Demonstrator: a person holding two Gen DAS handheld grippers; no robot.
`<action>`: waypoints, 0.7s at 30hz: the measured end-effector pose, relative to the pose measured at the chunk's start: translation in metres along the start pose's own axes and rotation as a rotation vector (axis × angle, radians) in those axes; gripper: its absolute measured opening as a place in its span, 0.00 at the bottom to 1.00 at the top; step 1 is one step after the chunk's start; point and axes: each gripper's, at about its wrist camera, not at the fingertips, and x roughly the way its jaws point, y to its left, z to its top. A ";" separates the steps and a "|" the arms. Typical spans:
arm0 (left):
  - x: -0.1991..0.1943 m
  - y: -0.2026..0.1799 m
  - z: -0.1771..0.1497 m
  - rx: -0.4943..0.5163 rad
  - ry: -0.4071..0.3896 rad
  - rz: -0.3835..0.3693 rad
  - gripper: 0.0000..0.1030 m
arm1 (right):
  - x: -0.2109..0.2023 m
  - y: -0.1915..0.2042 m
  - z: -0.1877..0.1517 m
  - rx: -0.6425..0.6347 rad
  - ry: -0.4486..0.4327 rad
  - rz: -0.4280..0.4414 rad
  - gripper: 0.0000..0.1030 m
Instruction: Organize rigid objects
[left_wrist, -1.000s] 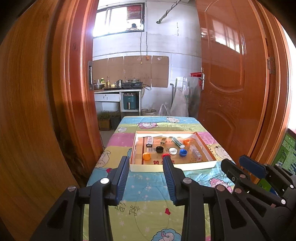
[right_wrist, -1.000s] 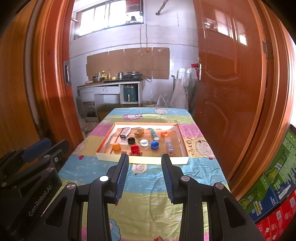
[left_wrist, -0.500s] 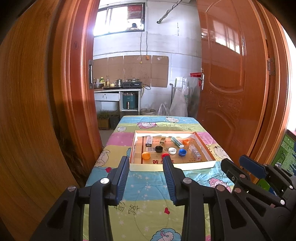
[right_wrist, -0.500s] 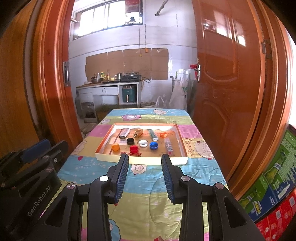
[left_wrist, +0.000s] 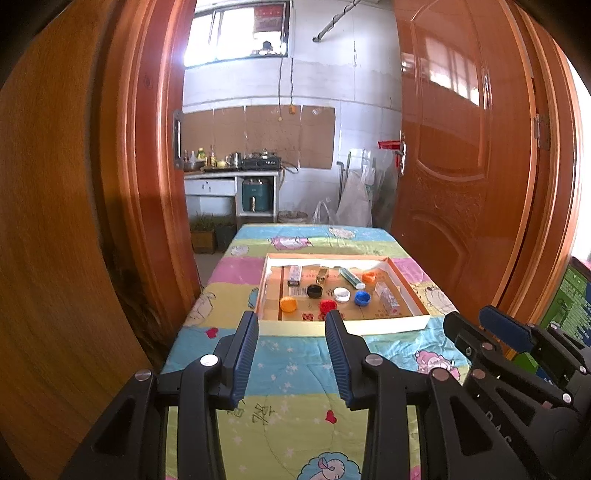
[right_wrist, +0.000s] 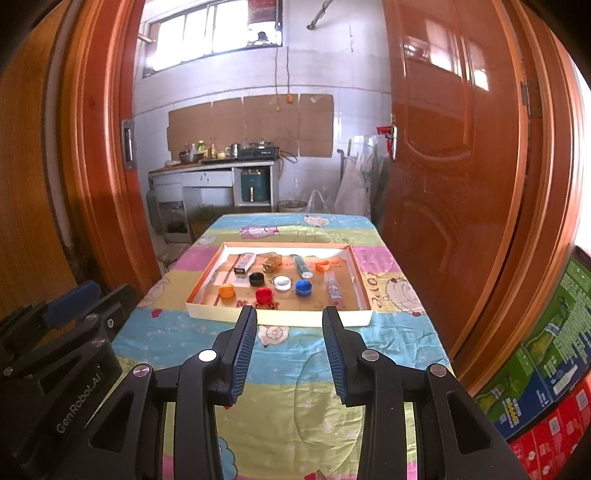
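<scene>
A: What carries it all?
B: A table under a cartoon quilt (right_wrist: 288, 373); past it an open wooden door (right_wrist: 443, 155) and a kitchen counter (right_wrist: 214, 168).
A: Anything unclear?
B: Labels in the shallow tray (right_wrist: 277, 315), mid-table, holding bottle caps (right_wrist: 264, 294).
A: The tools?
B: Left gripper (left_wrist: 290, 354) and right gripper (right_wrist: 289, 347) gape, empty, over the near edge.

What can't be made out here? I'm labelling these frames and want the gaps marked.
- Print on the small box in the tray: too small, both views.
- Clear bottle: contents unreadable, glare.
- Red cap: partly hidden by the tray wall, left view.
- Table's near edge: hidden by the open left gripper and right gripper.
</scene>
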 end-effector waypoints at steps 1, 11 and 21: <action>0.001 -0.001 -0.002 0.000 0.007 -0.002 0.37 | 0.001 -0.001 -0.001 0.004 0.006 0.000 0.37; 0.002 -0.005 -0.004 0.012 0.014 0.006 0.36 | 0.005 -0.003 -0.004 0.009 0.015 0.003 0.37; 0.002 -0.006 -0.005 0.014 0.009 0.004 0.36 | 0.005 0.000 -0.005 -0.001 0.015 -0.005 0.37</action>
